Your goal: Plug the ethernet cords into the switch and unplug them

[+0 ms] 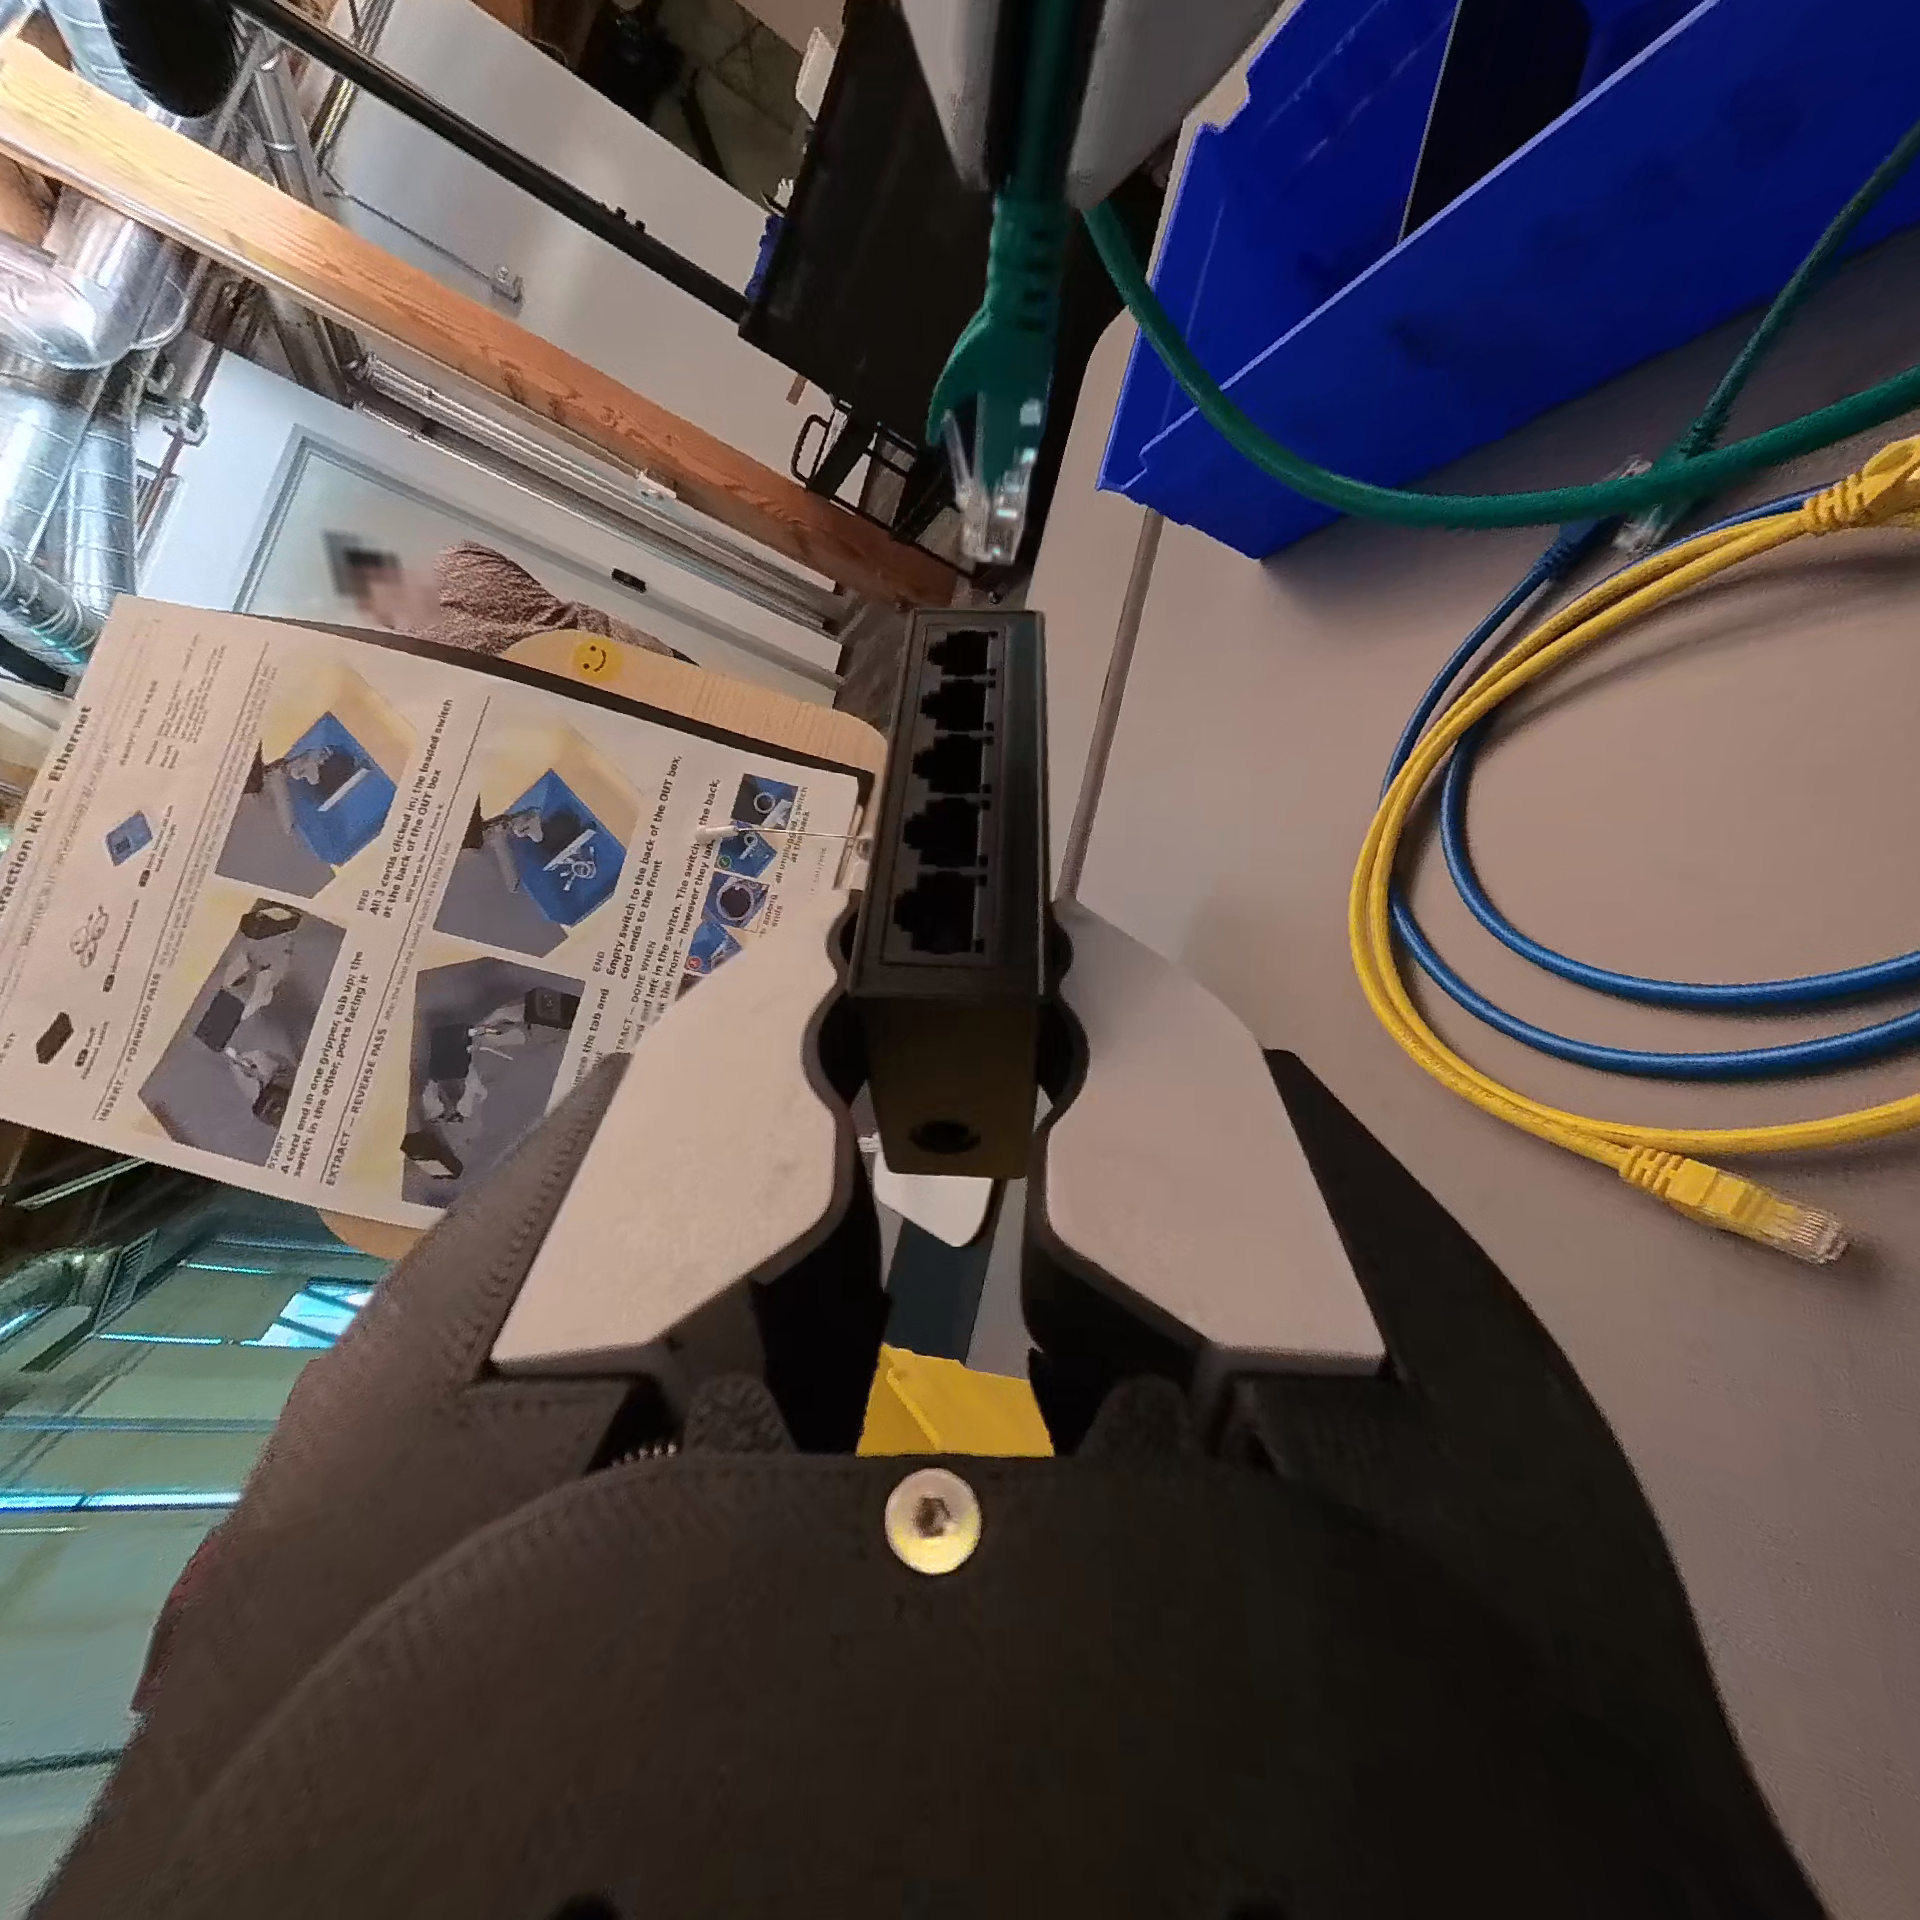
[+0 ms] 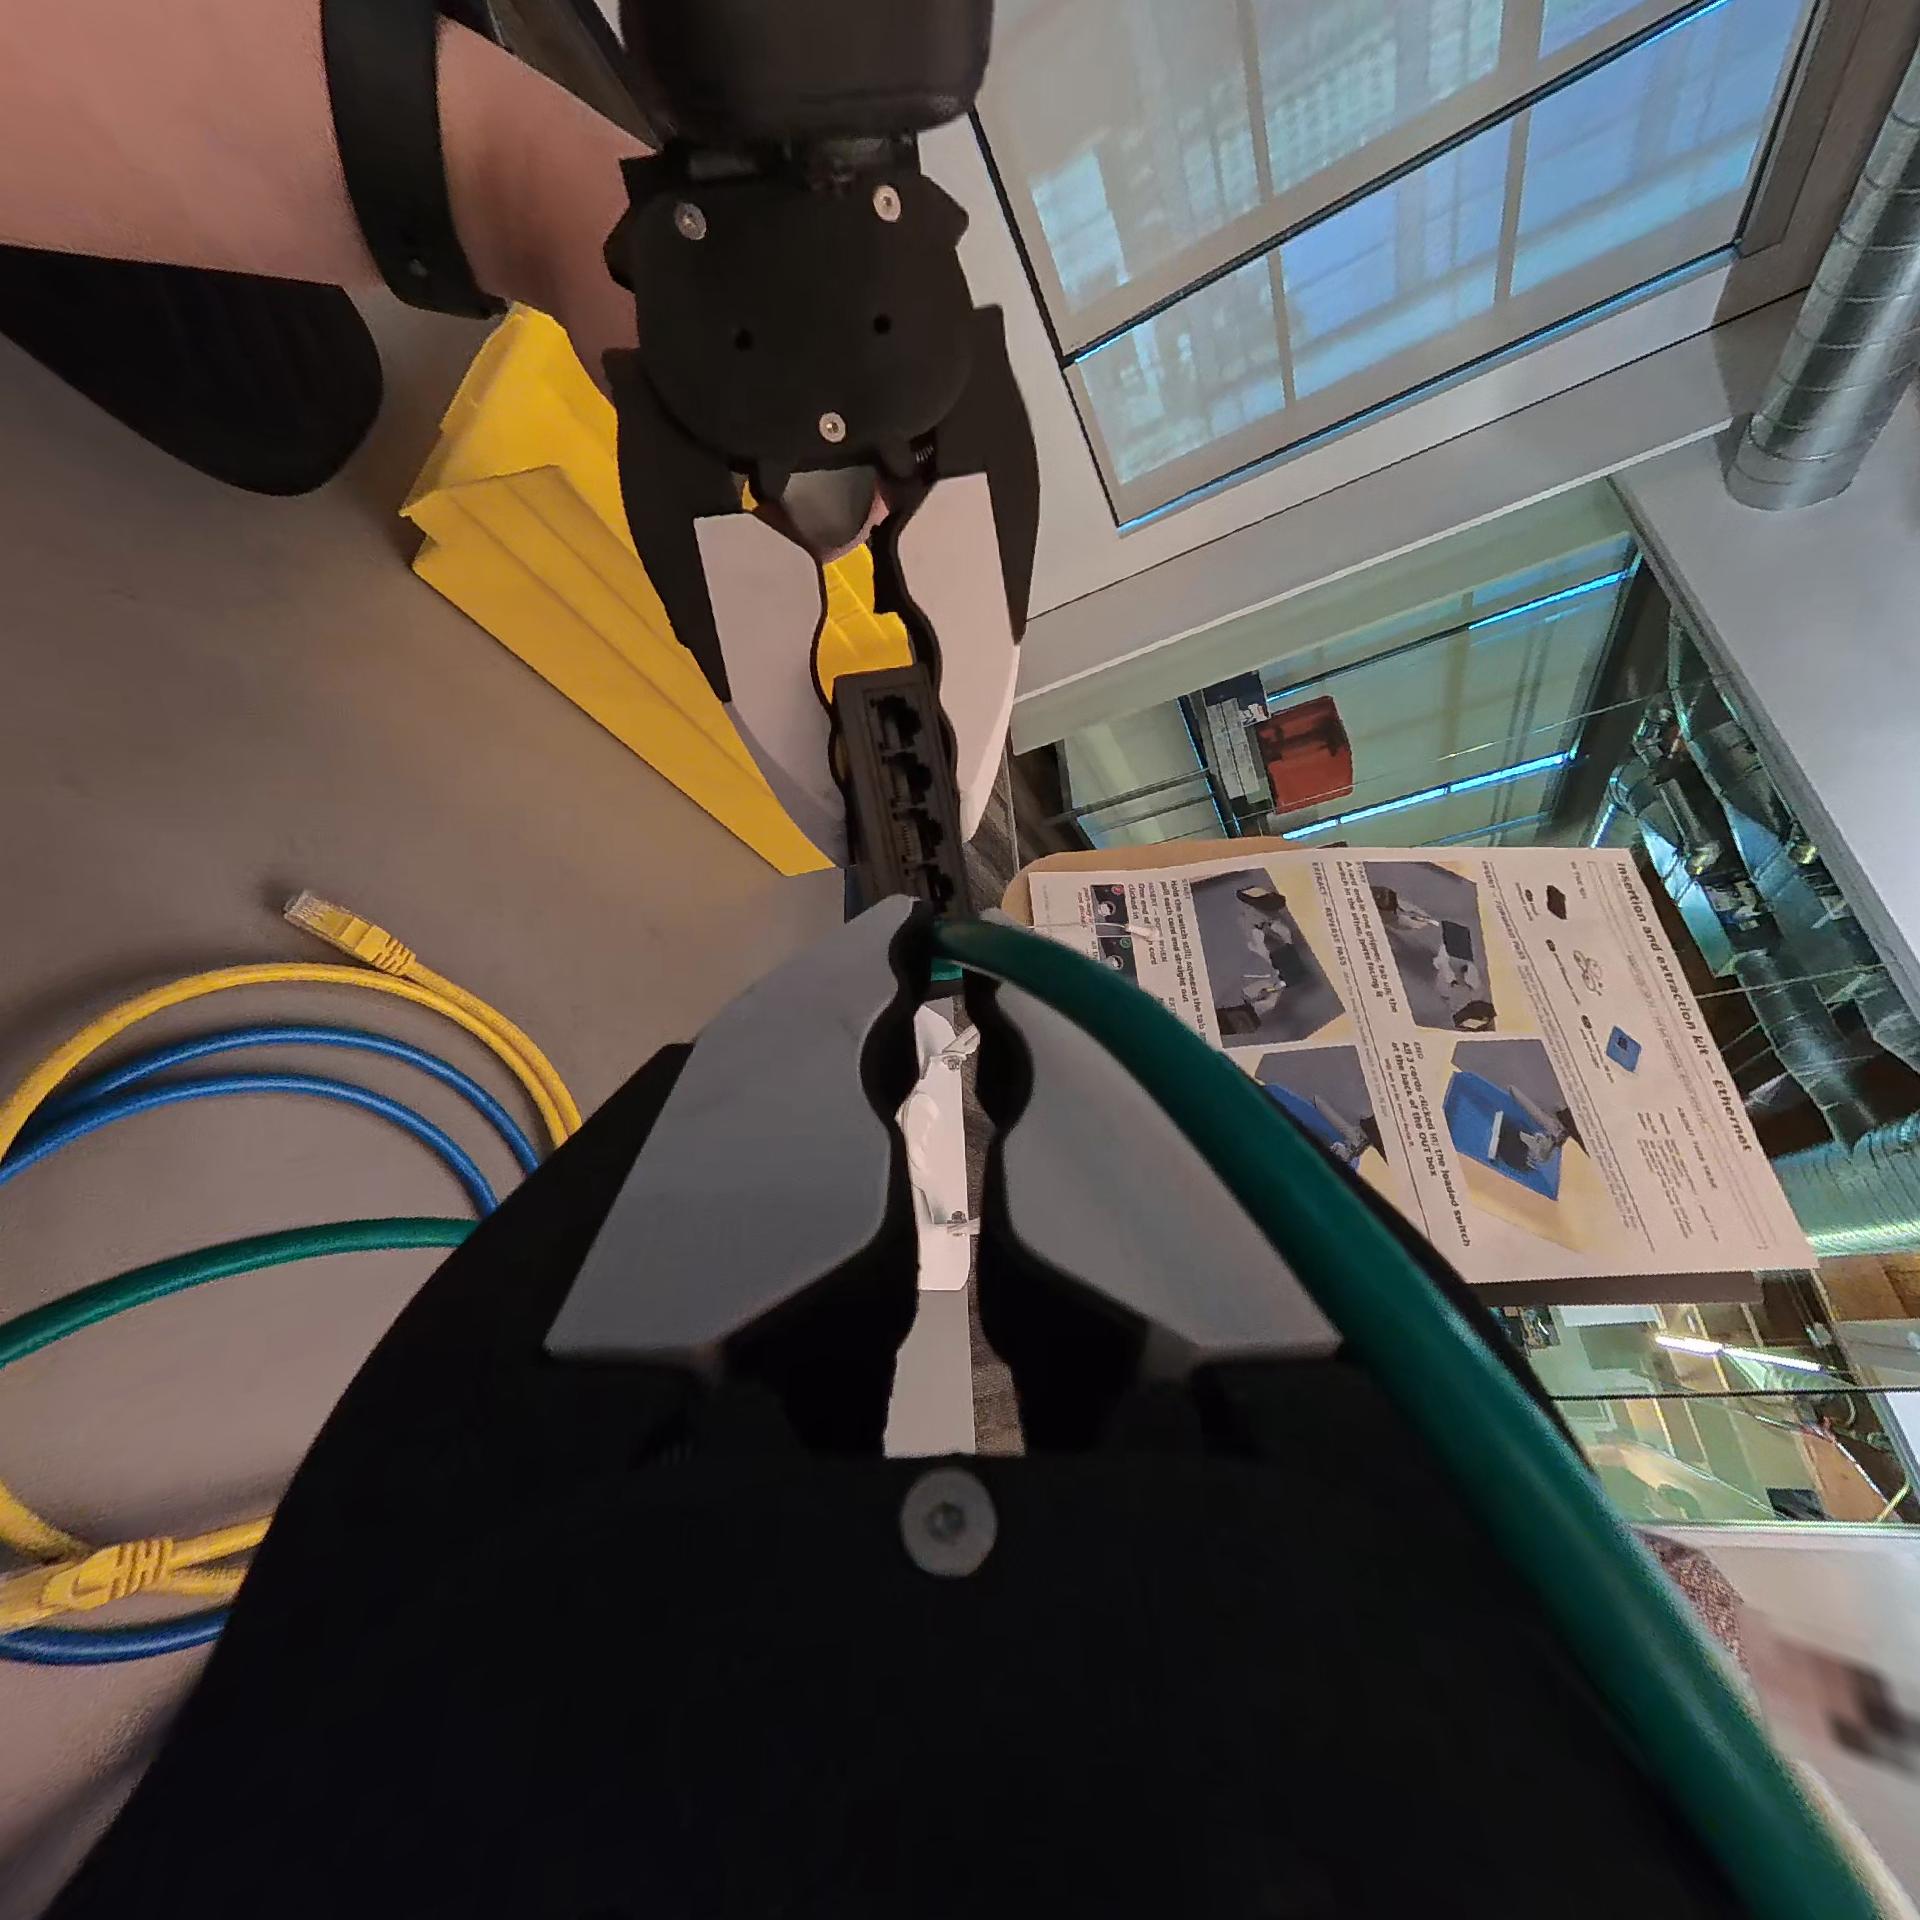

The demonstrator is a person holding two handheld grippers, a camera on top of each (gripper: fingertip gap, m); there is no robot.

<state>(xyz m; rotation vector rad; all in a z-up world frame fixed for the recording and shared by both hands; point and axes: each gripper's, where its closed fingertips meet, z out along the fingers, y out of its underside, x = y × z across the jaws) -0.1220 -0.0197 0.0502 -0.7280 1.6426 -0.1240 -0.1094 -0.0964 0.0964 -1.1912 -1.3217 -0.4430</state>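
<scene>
My left gripper [image 1: 956, 935] is shut on the black switch [image 1: 961, 790] and holds it above the grey table, its row of several empty ports facing the camera. My right gripper [image 2: 940, 925] is shut on the green ethernet cord [image 2: 1195, 1122] just behind its plug. In the left wrist view the green plug [image 1: 992, 468] hangs from the right gripper [image 1: 1029, 135], a short gap from the switch's far end and not inserted. In the right wrist view the switch [image 2: 899, 800] sits in the left gripper [image 2: 894, 779] right beyond my fingertips, which hide the plug.
A yellow cord [image 1: 1455, 1081] and a blue cord [image 1: 1558, 987] lie coiled on the table [image 1: 1558, 1558]. A blue bin [image 1: 1455, 291] stands behind them. A yellow bin [image 2: 561, 623] lies near the person's arm [image 2: 208, 156]. A printed instruction sheet [image 1: 312, 883] stands at the table edge. The left gripper's tips are roughly 9 centimeters from the right gripper's.
</scene>
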